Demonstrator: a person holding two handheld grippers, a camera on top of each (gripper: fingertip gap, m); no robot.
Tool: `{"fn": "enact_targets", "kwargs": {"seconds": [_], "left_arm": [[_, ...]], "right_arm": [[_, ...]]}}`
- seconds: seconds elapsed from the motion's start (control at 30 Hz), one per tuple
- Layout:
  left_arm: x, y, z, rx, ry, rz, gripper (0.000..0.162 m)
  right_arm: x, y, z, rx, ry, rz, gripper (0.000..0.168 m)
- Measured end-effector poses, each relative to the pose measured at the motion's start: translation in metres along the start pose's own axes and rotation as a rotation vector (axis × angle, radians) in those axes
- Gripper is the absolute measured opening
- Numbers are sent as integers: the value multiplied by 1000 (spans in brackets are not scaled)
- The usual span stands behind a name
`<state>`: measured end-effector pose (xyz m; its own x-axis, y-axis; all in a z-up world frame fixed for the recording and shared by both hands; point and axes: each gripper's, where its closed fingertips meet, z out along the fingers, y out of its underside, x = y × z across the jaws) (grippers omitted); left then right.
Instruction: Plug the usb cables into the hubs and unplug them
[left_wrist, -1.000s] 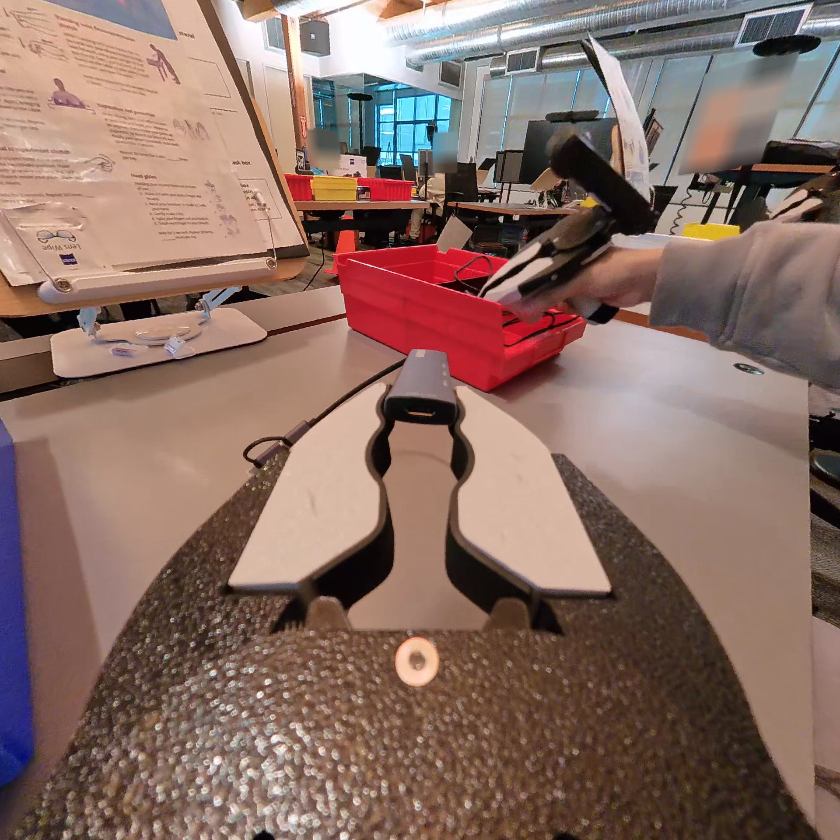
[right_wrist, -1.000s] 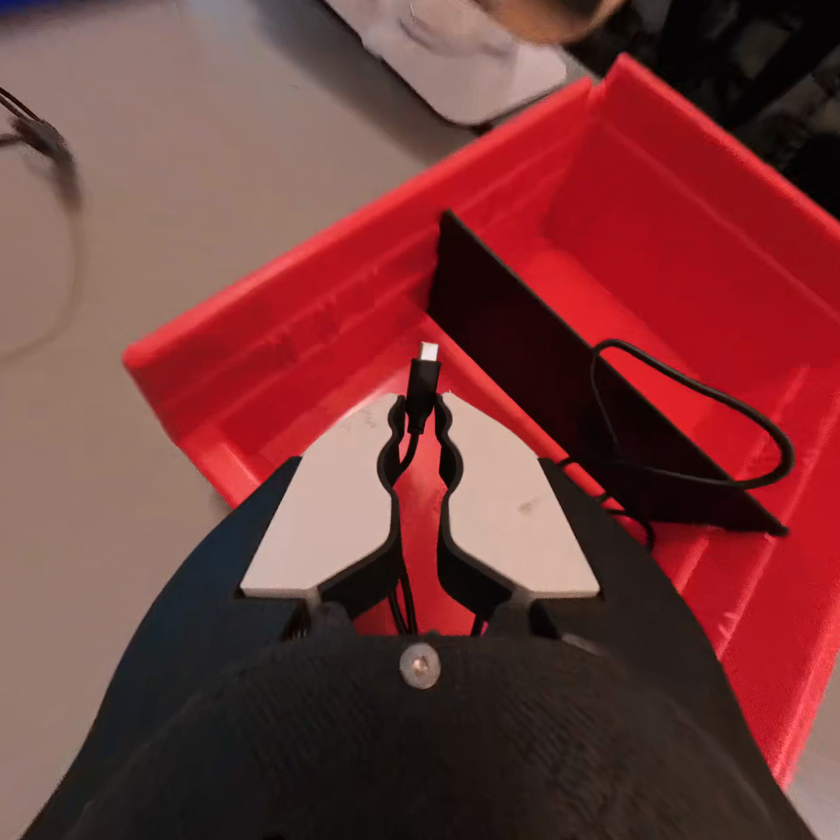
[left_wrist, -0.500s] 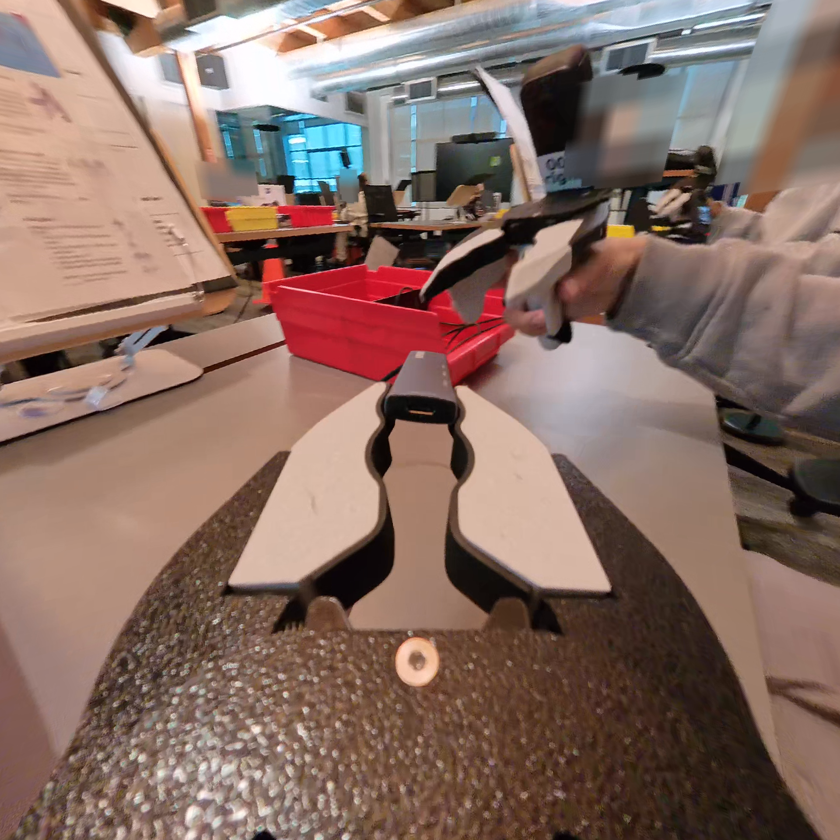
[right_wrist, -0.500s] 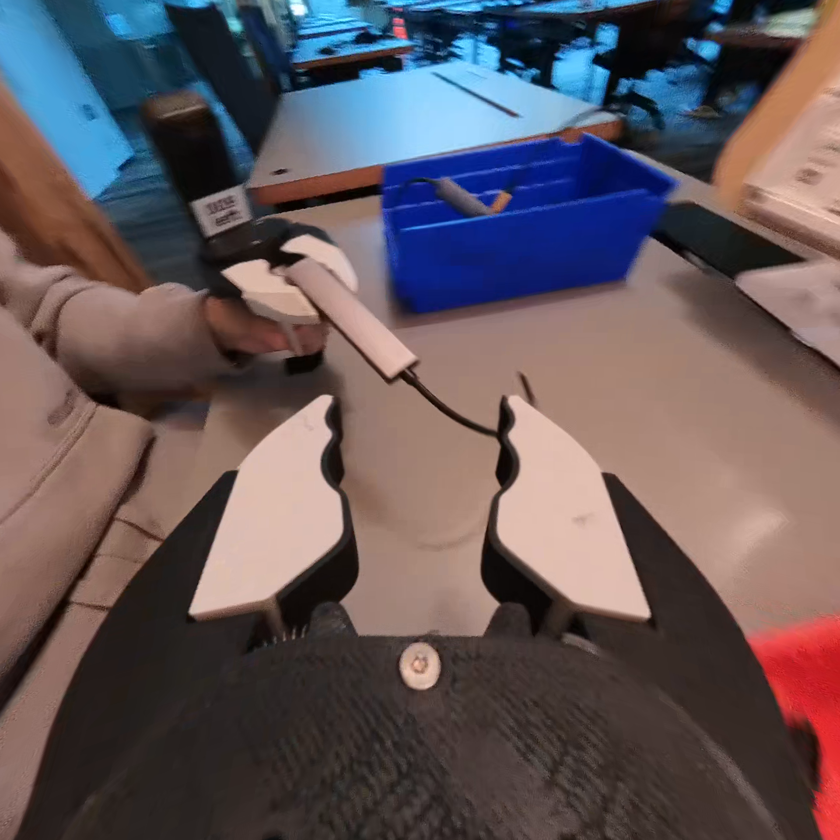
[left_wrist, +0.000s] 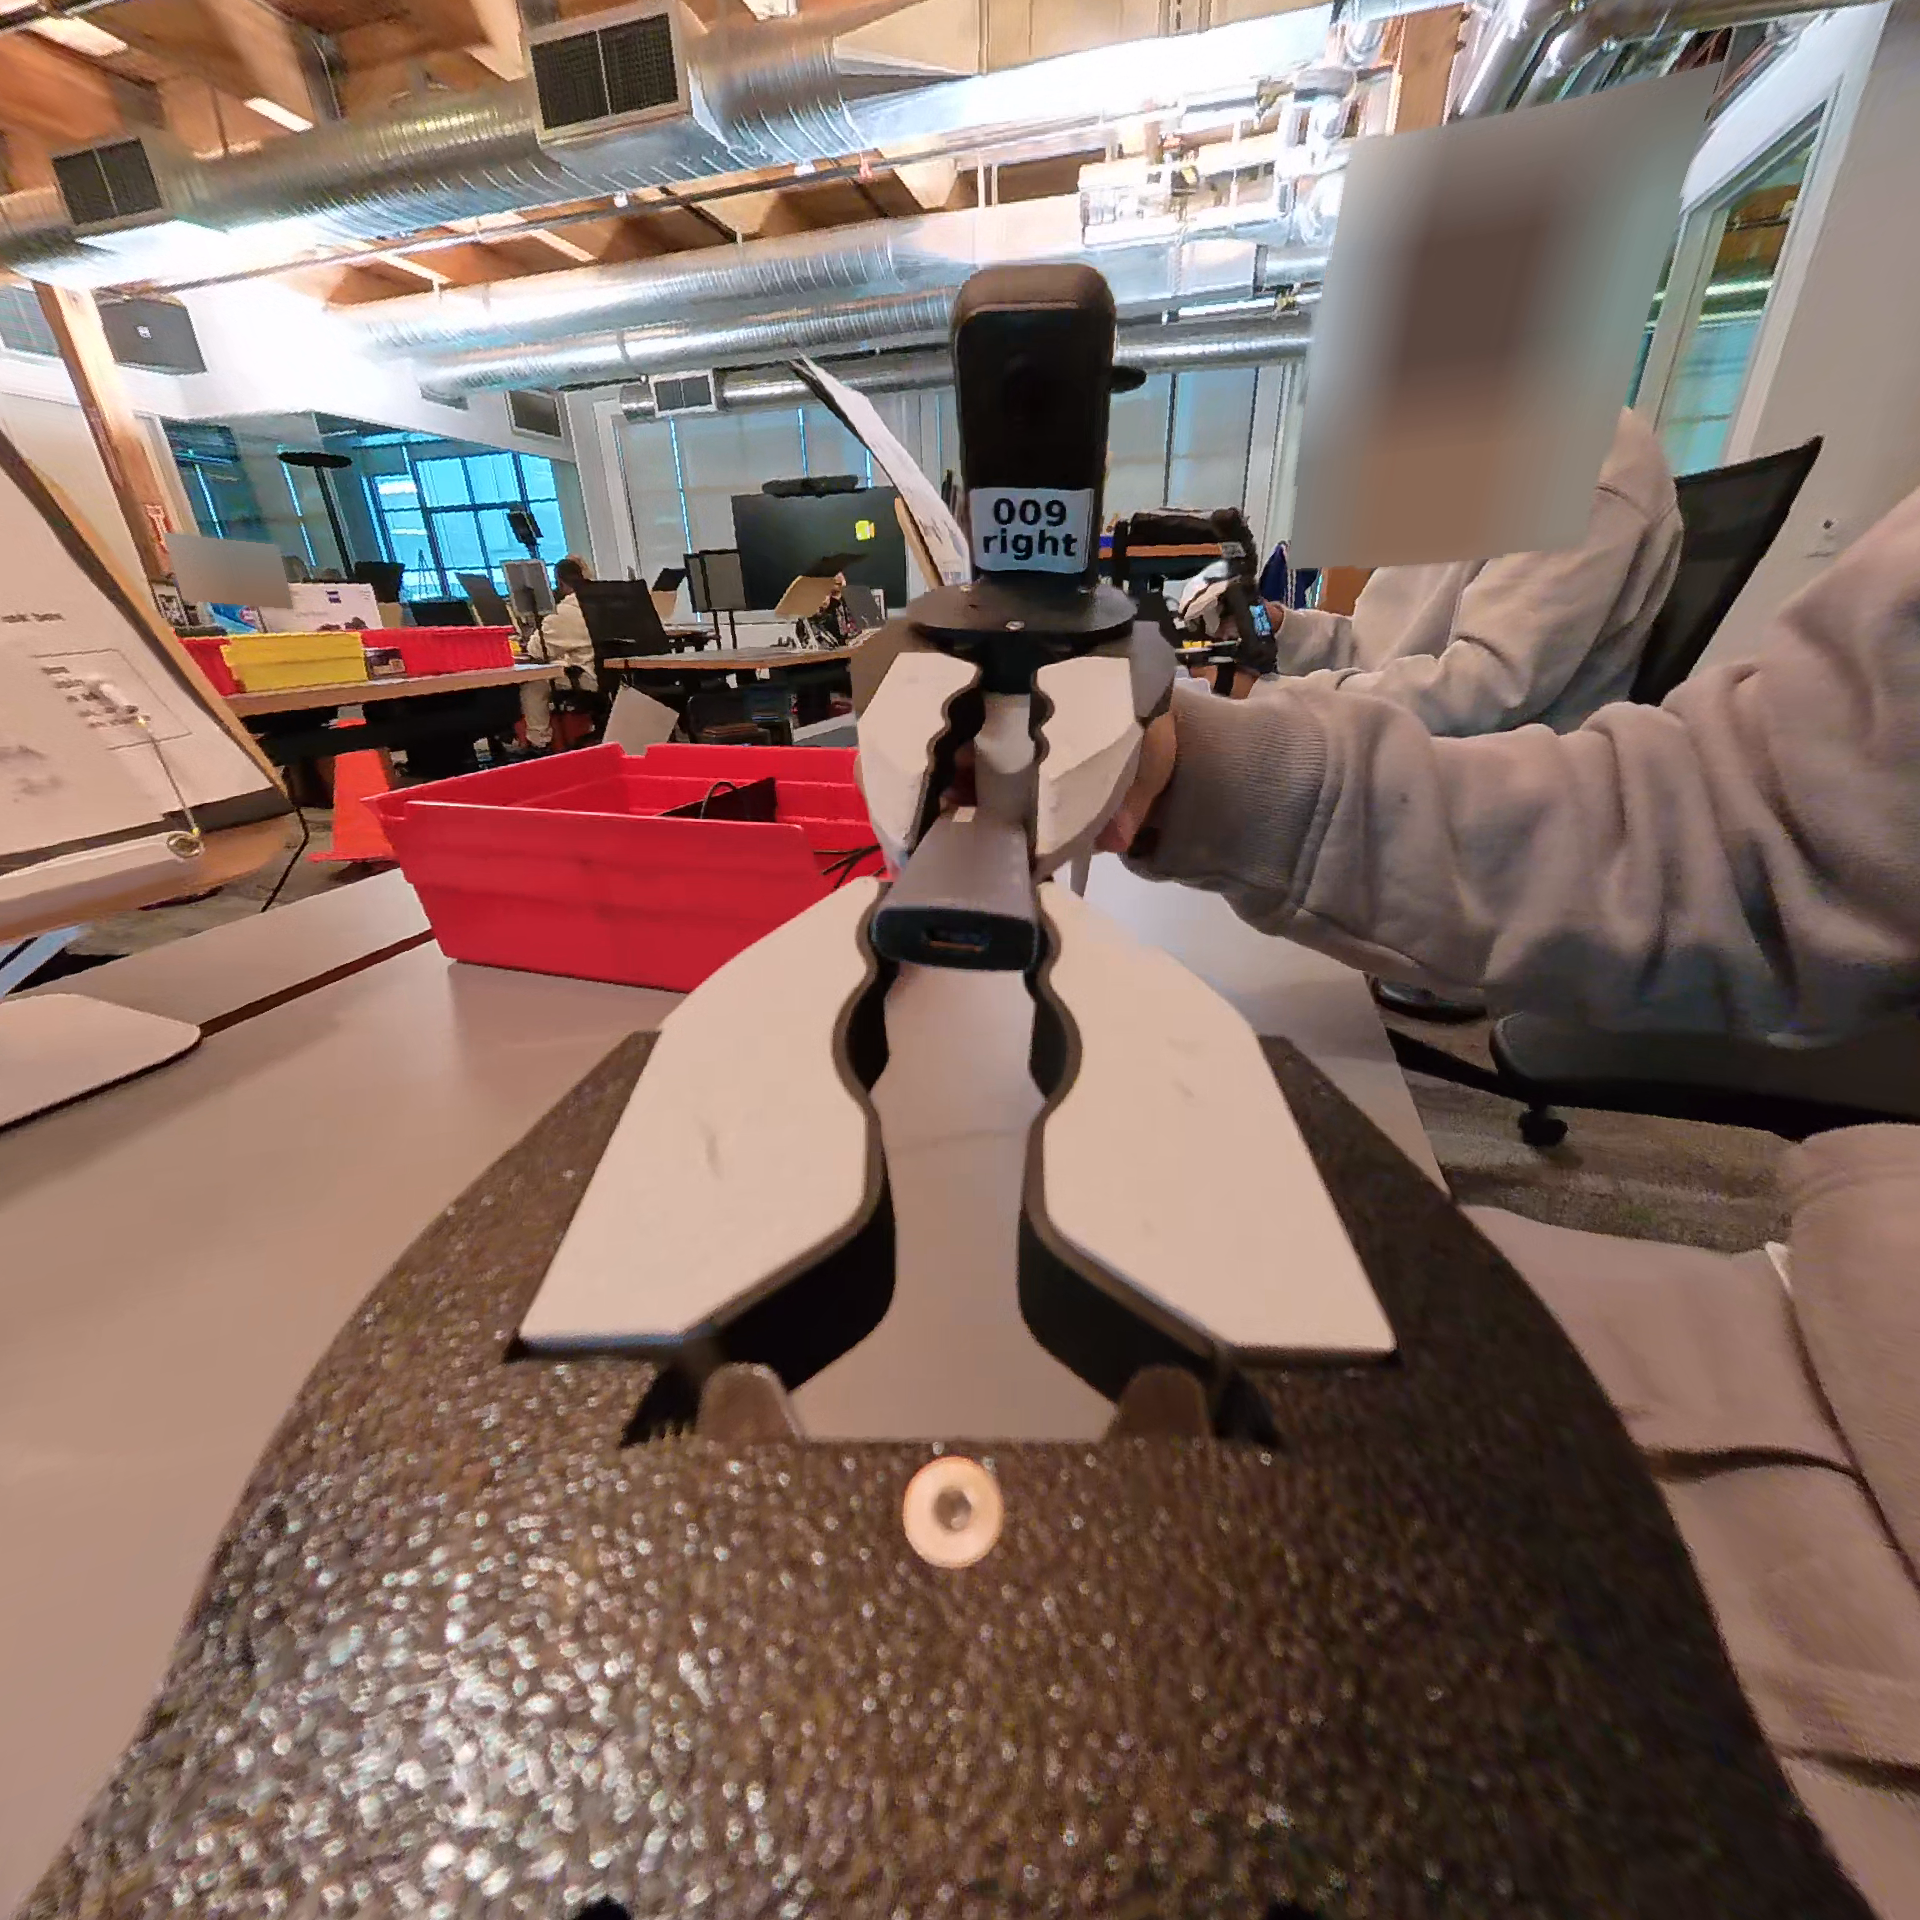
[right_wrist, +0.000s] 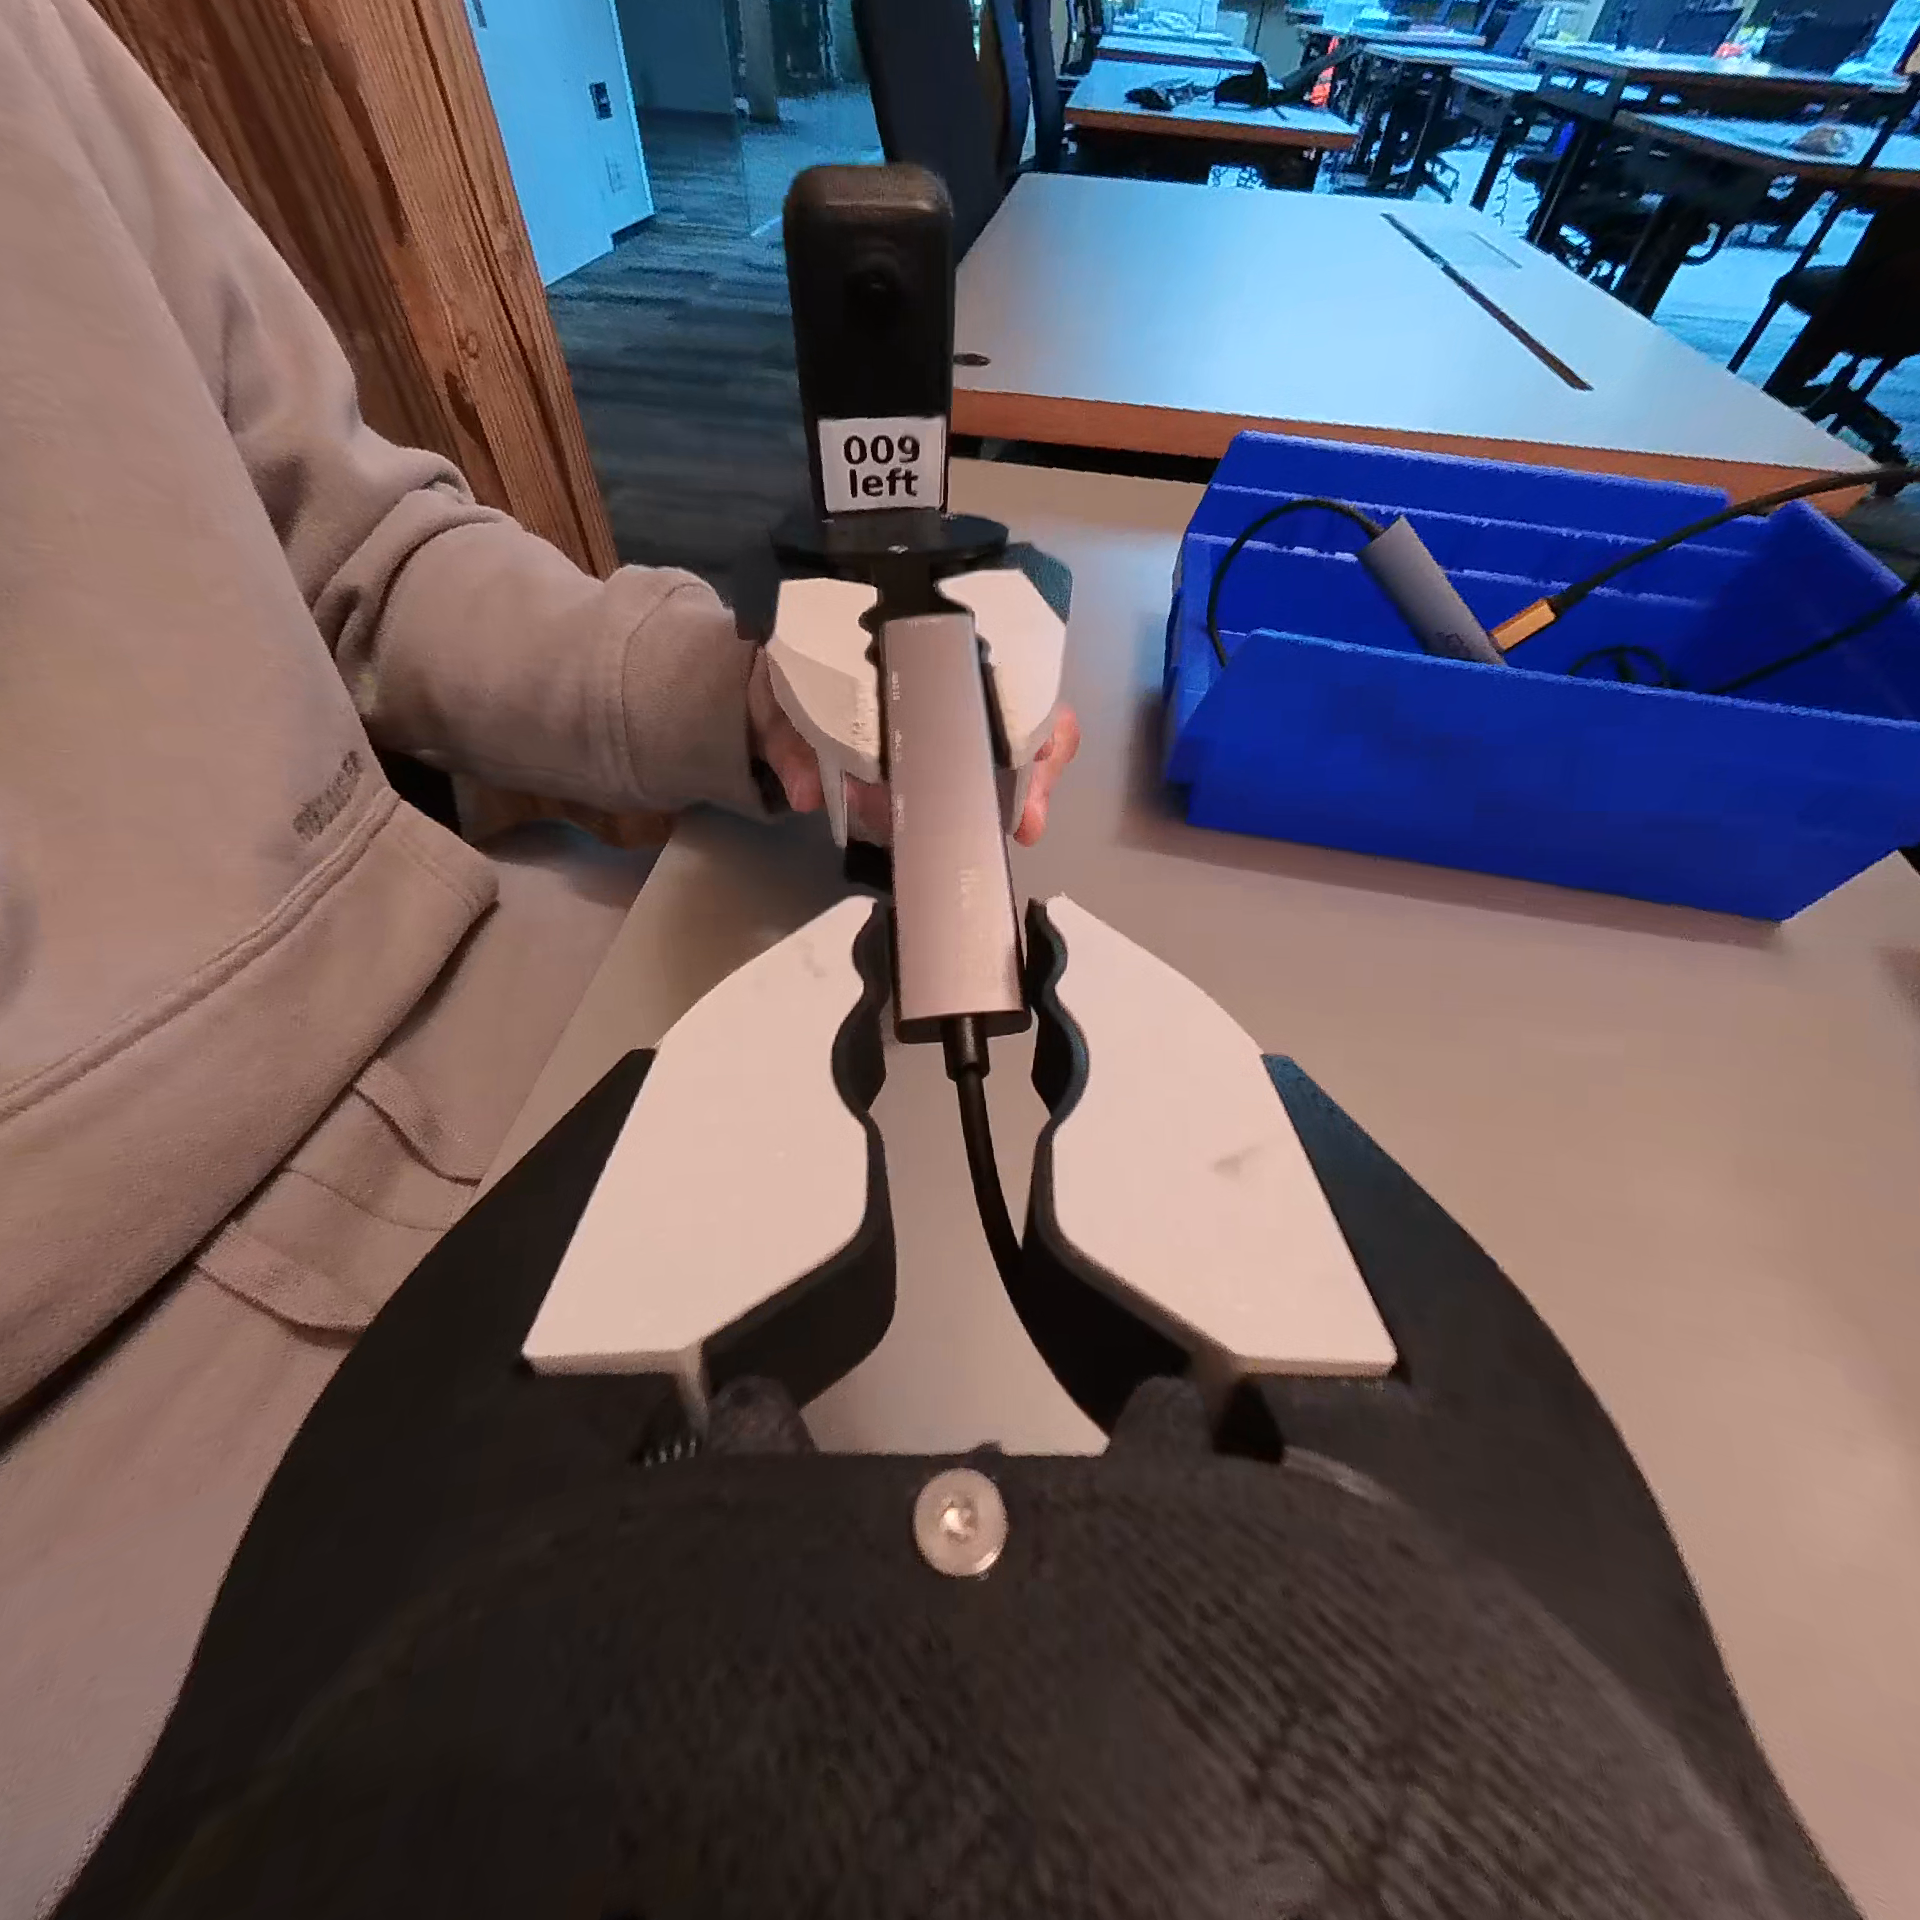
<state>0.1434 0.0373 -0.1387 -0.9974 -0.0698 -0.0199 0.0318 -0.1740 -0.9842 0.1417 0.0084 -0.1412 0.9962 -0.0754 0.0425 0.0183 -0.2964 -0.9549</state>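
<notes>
Half a second ago my right tongs gaped wide and empty. Now they face my left tongs head-on, narrowed around the cord end of the hub; whether they pinch it I cannot tell. The hub is a slim, matte grey metal bar above the table. Its black cord runs between the right's white, wavy-edged fingers. My left tongs, nearly closed, clamp its port end.
</notes>
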Motion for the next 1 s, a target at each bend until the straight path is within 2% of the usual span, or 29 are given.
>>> {"fn": "enact_targets", "kwargs": {"seconds": [0.07, 0.1, 0.17, 0.27, 0.33, 0.43, 0.5, 0.6, 0.73, 0.9, 1.0], "left_arm": [[-6, -2, -1, 28, -63, 31, 29], [-11, -3, -2, 35, -115, 66, 46], [-17, 1, -2, -7, -173, 119, 59], [-14, 14, 3, -74, -159, 131, 62], [-11, 18, 6, -70, -144, 119, 59], [-11, 25, 7, -85, -144, 101, 53], [-12, 29, 8, -101, -144, 102, 51], [-14, 32, 6, -112, -154, 101, 48], [-18, 32, 4, -104, -168, 79, 44], [-19, 32, 4, -99, -175, 67, 44], [-20, 32, 4, -99, -176, 65, 44]], "right_arm": [[5, -5, -5, -1, 46, -46, 25], [13, -9, -12, -15, 95, -82, 25], [35, -25, -40, -29, 201, -149, 25], [84, -62, -99, 7, 376, -186, 25], [118, -80, -139, 42, 461, -167, 25], [164, -87, -188, 141, 513, -75, 25], [198, -70, -217, 189, 597, 37, 25], [231, -20, -237, 132, 692, 201, 25], [247, 37, -242, -31, 785, 252, 25], [268, 89, -274, -300, 1034, 292, 25], [267, 115, -278, -408, 1035, 359, 30]]}}
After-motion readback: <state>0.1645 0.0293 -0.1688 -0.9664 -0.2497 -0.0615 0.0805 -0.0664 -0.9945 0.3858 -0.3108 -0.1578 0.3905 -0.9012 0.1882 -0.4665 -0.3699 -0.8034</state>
